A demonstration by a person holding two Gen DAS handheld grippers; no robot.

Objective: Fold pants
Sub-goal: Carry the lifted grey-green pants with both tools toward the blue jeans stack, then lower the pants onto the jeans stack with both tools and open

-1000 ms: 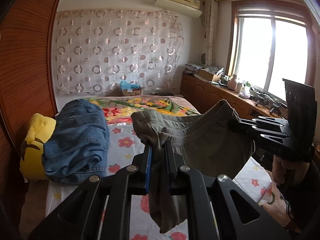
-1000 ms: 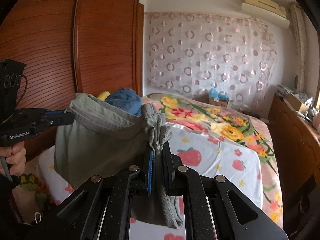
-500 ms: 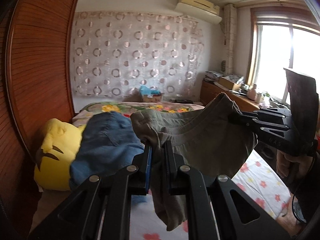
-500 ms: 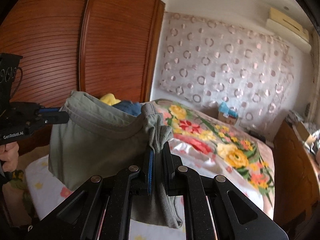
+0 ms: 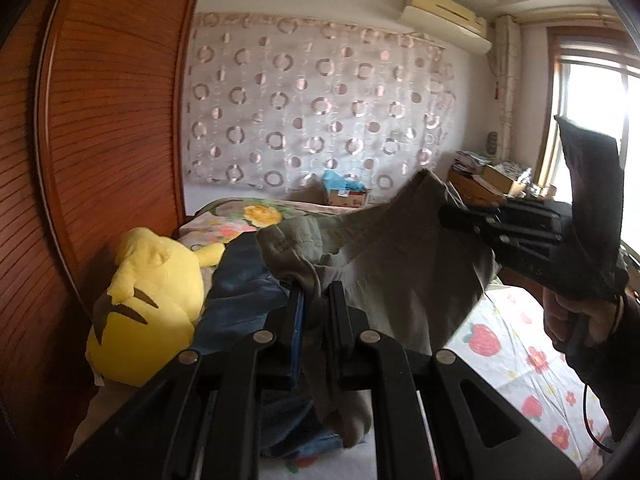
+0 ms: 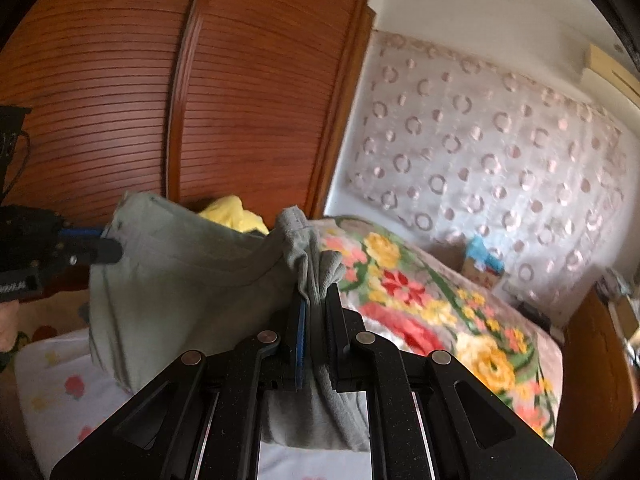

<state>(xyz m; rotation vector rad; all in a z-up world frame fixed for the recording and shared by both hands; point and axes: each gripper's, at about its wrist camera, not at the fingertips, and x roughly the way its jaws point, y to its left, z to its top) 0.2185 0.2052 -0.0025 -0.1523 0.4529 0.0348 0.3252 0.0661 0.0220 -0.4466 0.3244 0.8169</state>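
Grey-green pants (image 5: 392, 264) hang in the air above the bed, stretched between both grippers. My left gripper (image 5: 318, 300) is shut on one bunched end of the waistband, and loose cloth droops below its fingers. In the same view the right gripper (image 5: 448, 216) pinches the other end, held by a hand at the right edge. In the right wrist view my right gripper (image 6: 318, 300) is shut on the pants (image 6: 180, 280), and the left gripper (image 6: 110, 242) clamps the far corner at the left.
A bed with a floral sheet (image 5: 520, 356) lies below. Folded blue jeans (image 5: 244, 304) and a yellow plush toy (image 5: 152, 304) rest at its left side against a wooden wardrobe (image 6: 160, 100). A patterned curtain (image 5: 312, 116) covers the far wall; a window (image 5: 592, 128) is at right.
Both grippers have swung left with the pants still held. The wardrobe and plush toy now fill more of both views; the window has slid to the right edge.
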